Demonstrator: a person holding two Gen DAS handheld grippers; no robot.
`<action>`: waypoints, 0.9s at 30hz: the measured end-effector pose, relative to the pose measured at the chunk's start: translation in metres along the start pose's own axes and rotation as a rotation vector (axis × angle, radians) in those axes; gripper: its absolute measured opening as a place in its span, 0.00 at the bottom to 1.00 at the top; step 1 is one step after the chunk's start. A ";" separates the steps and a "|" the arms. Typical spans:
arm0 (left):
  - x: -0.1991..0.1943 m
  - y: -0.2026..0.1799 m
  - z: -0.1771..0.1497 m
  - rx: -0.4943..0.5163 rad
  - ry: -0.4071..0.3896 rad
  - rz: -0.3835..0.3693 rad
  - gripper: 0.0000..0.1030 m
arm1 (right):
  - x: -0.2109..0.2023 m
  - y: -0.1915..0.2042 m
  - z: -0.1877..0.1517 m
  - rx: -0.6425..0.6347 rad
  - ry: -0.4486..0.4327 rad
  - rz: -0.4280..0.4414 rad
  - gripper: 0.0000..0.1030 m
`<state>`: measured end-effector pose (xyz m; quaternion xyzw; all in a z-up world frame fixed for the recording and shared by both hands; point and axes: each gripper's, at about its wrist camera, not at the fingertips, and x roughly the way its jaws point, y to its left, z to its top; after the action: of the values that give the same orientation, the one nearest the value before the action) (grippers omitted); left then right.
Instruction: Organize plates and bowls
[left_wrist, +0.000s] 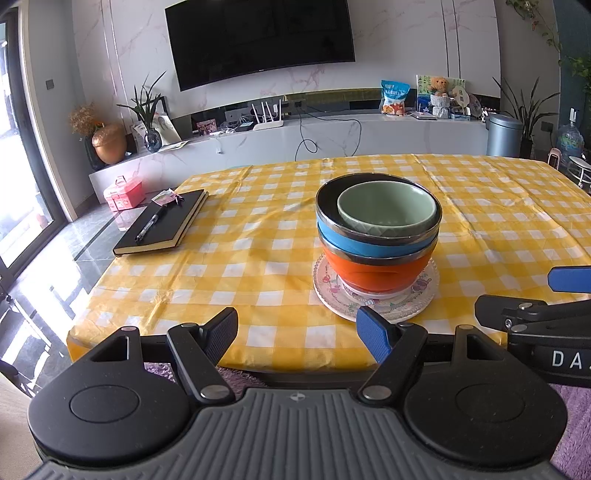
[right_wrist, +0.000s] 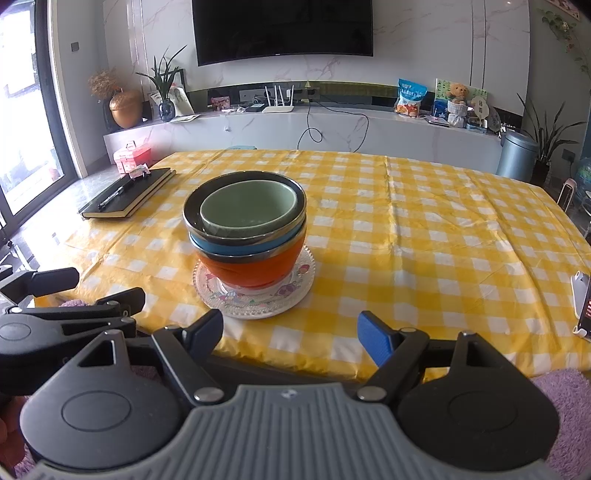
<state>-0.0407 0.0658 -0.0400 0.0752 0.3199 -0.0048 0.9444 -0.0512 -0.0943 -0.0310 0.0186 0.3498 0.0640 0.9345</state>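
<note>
A stack stands on the yellow checked table: a green bowl inside a blue bowl, inside an orange bowl, on a patterned glass plate. My left gripper is open and empty at the table's near edge, left of the stack. My right gripper is open and empty at the near edge, right of the stack. Each gripper shows at the side of the other's view: the right one and the left one.
A black notebook with a pen lies at the table's far left. A white device sits at the right edge. A purple rug lies below the table. A TV counter stands behind.
</note>
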 end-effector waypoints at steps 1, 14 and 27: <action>0.000 0.000 0.000 0.000 0.000 0.000 0.83 | 0.000 0.000 0.000 0.000 0.002 0.000 0.77; -0.003 0.001 0.001 -0.007 -0.012 -0.001 0.83 | 0.002 0.000 -0.001 -0.005 0.015 0.006 0.78; -0.004 0.001 0.000 -0.012 -0.033 -0.018 0.83 | 0.002 0.001 0.000 -0.008 0.015 0.009 0.79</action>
<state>-0.0436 0.0664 -0.0377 0.0665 0.3048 -0.0128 0.9500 -0.0503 -0.0932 -0.0324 0.0158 0.3564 0.0696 0.9316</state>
